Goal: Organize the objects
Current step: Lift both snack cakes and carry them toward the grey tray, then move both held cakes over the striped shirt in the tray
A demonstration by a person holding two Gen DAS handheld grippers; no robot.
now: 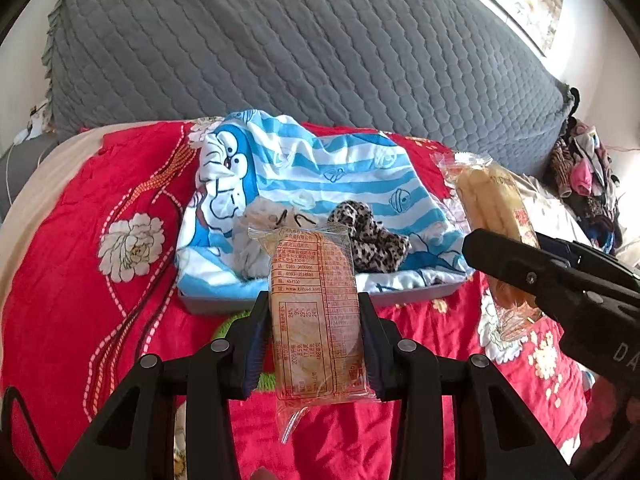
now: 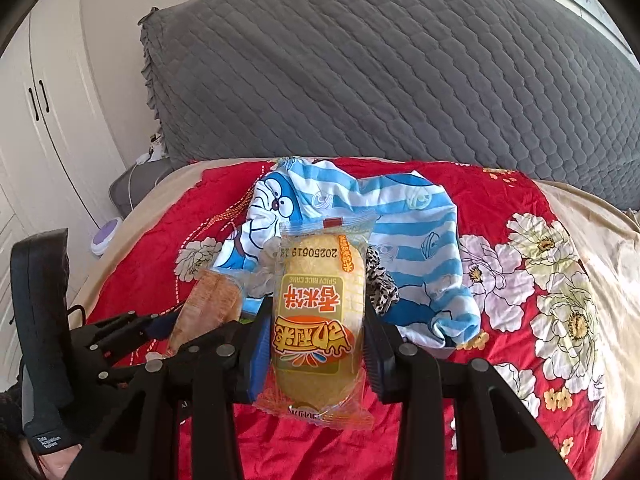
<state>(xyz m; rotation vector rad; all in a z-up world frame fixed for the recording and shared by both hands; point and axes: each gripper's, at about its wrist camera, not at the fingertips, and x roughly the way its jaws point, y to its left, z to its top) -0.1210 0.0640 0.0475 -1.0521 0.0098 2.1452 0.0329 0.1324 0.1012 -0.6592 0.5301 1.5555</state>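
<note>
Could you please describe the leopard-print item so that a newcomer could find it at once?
On the red floral bedspread lies a blue-and-white striped cartoon cloth draped over a shallow grey tray. The crumpled leopard-print fabric piece sits on it, right of a pale fluffy bundle; only it is spotted brown and black.

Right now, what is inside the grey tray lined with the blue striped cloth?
On the Doraemon cloth in the grey tray: a leopard-print fabric piece and a pale fluffy item. The left gripper's snack packet hides the rest.
</note>
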